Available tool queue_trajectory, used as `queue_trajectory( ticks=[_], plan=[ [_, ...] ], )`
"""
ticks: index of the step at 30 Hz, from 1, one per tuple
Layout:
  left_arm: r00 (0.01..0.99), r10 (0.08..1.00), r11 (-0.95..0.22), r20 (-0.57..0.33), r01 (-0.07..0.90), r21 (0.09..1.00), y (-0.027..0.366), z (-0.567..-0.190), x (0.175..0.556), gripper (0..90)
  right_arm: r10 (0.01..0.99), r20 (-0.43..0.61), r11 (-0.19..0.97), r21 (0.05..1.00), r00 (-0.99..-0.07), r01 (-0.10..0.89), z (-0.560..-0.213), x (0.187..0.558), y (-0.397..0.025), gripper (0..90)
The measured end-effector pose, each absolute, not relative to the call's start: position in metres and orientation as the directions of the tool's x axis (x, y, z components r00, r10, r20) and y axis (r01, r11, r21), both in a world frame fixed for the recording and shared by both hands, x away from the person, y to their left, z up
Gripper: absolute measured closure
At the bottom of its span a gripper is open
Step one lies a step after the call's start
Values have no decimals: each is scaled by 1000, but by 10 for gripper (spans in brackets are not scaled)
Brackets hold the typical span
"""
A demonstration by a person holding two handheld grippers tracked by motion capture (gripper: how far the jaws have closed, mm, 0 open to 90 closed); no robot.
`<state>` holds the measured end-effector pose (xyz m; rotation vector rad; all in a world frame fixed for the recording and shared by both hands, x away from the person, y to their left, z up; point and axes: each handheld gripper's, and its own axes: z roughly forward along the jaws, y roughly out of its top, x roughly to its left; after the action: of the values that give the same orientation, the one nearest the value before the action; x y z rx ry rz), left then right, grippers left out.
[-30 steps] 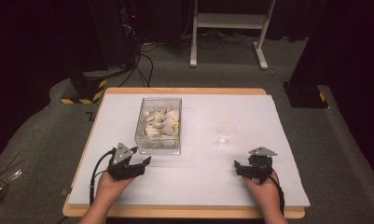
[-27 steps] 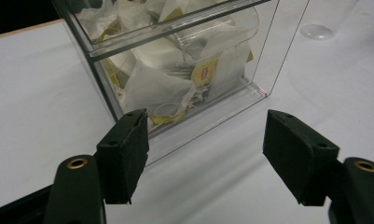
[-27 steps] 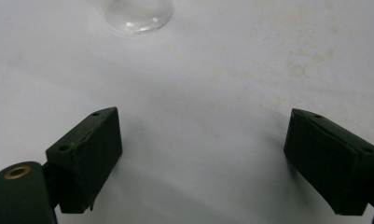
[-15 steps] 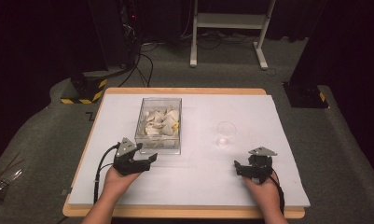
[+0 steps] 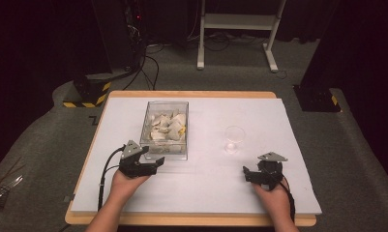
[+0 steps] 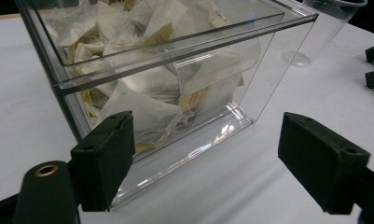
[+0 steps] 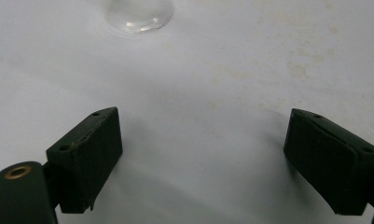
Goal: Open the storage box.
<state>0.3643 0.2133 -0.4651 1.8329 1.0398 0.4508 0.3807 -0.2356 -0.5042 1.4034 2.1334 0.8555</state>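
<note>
White-topped table [image 5: 201, 183] with a clear box [image 5: 165, 129] of tea bags and a clear cup [image 5: 234, 139].

Dim room, grey carpeted floor [image 5: 46, 145], wooden table [image 5: 191, 94] under a white cover sheet [image 5: 259, 121], white metal stand [image 5: 237, 21] at the back, black cables [image 5: 148, 67] trailing on the floor, yellow-black striped block [image 5: 87, 92] beside the table, dark curtains behind

Lab: equipment rack [image 5: 119, 34], floor cables [image 5: 148, 67], dark curtains [image 5: 365, 43].

No text is legible; the sachets' [image 6: 152, 112] red-and-yellow labels are too blurred.
</note>
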Motion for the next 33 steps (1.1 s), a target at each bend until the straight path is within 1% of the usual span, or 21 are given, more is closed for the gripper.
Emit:
queue_trajectory(
  ticks=[9, 14, 18, 21, 26, 29, 33],
  plan=[
    [574, 811, -189, -112, 439, 879, 208, -467, 366, 192, 922, -30, 294, 704, -386, 646, -504, 381, -236, 113],
    [581, 809, -209, -91, 429, 879, 202, -463, 368, 204, 922, -30, 294, 704, -386, 646, -504, 381, -236, 113],
    [580, 810, -210, -90, 430, 878, 200, -460, 371, 204, 922, -30, 294, 705, -387, 646, -504, 381, -236, 113],
    [579, 808, -198, -110, 443, 874, 199, -461, 373, 204, 922, -29, 293, 705, -386, 646, -504, 381, -236, 113],
    [591, 801, -213, -93, 428, 878, 196, -463, 373, 205, 922, -30, 294, 705, -387, 646, -504, 381, -236, 113],
    [591, 801, -199, -94, 411, 890, 195, -462, 373, 239, 921, -33, 296, 706, -388, 644, -504, 380, -236, 115],
    [588, 804, -185, -91, 392, 901, 196, -461, 373, 330, 921, -31, 296, 706, -388, 644, -504, 380, -236, 115]
  ],
)
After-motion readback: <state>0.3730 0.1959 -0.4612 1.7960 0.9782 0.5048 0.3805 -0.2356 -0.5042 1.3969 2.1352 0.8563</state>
